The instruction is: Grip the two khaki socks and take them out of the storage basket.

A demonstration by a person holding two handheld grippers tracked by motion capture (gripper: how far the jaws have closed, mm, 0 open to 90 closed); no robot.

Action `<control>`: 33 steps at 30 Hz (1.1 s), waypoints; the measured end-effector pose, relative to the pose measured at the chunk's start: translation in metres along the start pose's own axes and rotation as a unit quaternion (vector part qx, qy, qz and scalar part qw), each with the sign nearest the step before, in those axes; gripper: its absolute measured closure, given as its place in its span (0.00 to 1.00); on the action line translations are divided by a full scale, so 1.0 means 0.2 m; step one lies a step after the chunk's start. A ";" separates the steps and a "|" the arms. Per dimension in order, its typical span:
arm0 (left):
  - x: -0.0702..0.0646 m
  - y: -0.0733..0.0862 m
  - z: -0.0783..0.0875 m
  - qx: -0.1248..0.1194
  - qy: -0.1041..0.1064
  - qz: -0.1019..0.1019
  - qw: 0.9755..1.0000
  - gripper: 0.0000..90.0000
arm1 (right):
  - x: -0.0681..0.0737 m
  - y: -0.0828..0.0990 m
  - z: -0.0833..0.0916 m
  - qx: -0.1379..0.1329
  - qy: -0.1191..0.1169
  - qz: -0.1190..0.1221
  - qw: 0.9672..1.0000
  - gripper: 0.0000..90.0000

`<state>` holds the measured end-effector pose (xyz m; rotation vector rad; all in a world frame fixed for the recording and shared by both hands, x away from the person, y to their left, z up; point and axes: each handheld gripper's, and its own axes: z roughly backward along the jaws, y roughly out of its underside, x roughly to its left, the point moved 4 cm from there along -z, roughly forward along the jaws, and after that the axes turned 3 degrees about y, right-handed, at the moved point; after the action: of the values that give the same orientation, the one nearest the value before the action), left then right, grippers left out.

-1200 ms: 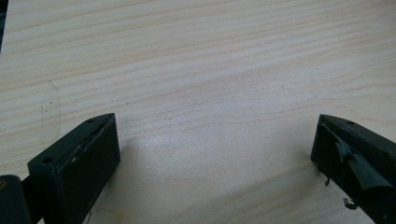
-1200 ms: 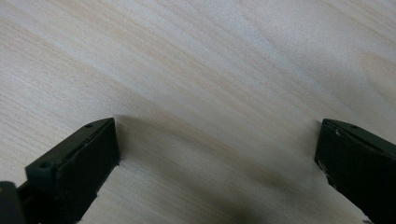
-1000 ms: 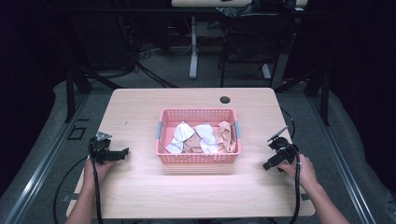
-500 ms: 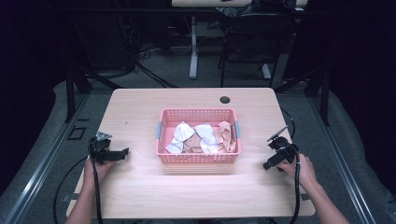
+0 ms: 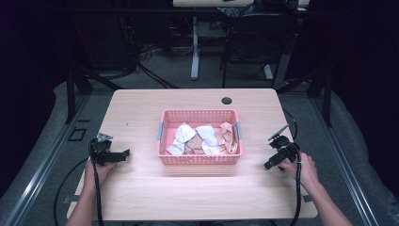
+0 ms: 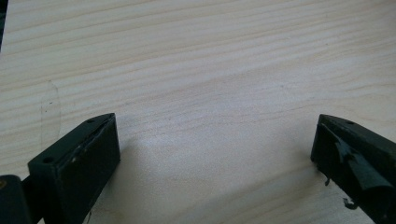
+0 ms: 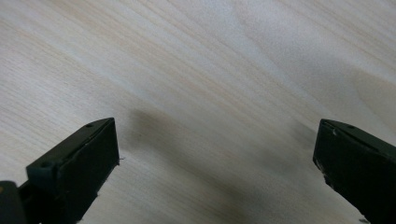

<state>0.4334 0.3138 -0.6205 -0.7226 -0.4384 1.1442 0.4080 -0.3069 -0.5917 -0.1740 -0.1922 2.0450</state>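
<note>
Dark office clutter — chair legs, cables, desk frames — surrounds a pale wooden worktop [image 5: 141,197] seen from above. At its middle sits a pink plastic basket [image 5: 200,158] with a latticed wall, holding a loose heap of white and beige cloth pieces [image 5: 202,139]. The left gripper [image 5: 123,153] rests on the wood well to the basket's left, the right gripper [image 5: 268,165] well to its right; each one's fingers stand wide apart with only bare wood grain between them. The cloth looks light, soft and limp, so it will likely sag and drag its neighbours along when lifted — a pinch on a raised fold or a free corner near the top of the heap seems the best hold. The basket itself looks light and fairly stiff.
</note>
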 end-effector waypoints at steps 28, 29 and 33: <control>0.00 0.00 0.00 0.001 0.000 0.001 1.000 0.01 | 0.03 -0.06 0.12 -0.006 -0.005 0.020 1.000 0.00; 0.00 0.00 0.00 0.000 0.000 0.000 1.000 0.01 | 0.03 -0.06 0.12 -0.008 -0.006 0.020 1.000 0.00; 0.00 0.00 0.00 0.001 0.000 0.001 1.000 0.01 | 0.03 -0.08 0.15 -0.015 -0.007 0.025 1.000 0.00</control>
<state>0.4329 0.3136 -0.6205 -0.7218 -0.4361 1.1453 0.4124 -0.2965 -0.5593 -0.1859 -0.2297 2.0932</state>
